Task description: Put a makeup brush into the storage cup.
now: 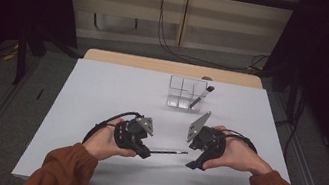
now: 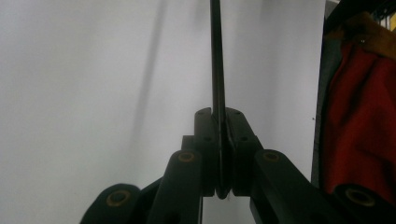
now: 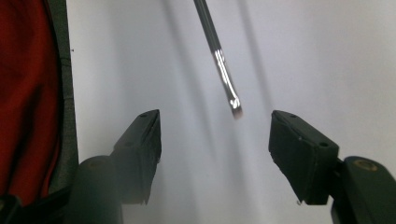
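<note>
Brush [image 1: 169, 151] lay level between left gripper [image 1: 143, 153] and right gripper [image 1: 189, 165]; organizer [image 1: 187, 94] sat beyond both, on table [image 1: 101, 92].

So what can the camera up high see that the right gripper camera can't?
The high view alone takes in the clear organizer at the far side of the table, a brush leaning in it, the left gripper clamping the thin brush's handle end, and both hands. The right gripper view alone makes out that brush's shiny ferrule and small bristle tip between the right gripper's open jaws, untouched. Both show the thin brush over the white table.
</note>
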`<state>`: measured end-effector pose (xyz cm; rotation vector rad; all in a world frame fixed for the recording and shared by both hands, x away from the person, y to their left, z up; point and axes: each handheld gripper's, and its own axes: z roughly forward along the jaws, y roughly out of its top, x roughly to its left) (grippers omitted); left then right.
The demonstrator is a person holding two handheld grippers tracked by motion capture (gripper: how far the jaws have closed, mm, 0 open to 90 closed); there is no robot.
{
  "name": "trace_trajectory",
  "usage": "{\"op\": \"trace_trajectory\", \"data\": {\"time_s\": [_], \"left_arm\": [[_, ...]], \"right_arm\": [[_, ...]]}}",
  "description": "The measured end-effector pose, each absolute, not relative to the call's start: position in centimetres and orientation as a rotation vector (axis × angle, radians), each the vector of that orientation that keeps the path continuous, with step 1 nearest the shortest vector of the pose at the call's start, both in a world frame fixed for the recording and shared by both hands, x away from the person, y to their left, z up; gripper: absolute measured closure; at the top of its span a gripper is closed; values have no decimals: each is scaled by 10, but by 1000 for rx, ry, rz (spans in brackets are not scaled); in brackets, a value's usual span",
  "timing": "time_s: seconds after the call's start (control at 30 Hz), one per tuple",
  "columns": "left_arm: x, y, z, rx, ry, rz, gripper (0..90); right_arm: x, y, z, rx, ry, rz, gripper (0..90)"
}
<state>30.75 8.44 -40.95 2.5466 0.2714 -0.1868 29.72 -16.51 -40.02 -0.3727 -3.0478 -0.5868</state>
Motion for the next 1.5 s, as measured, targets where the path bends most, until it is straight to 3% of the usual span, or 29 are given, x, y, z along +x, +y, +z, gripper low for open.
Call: {"op": "trace_trajectory", "data": {"time_s": [0.33,0.77,1.5], "left_arm": [[304,95,-413,2522,301,-194,849],[307,109,-411,2473,356,-187,849],[305,133,-417,2298,436,-161,849]], "right_arm": [[289,-180,-410,-464,-3043,-668,172],[279,-200,-411,-549,-3016,-840,45],[268,-209,-427,-587,-2944,-989,39]]}}
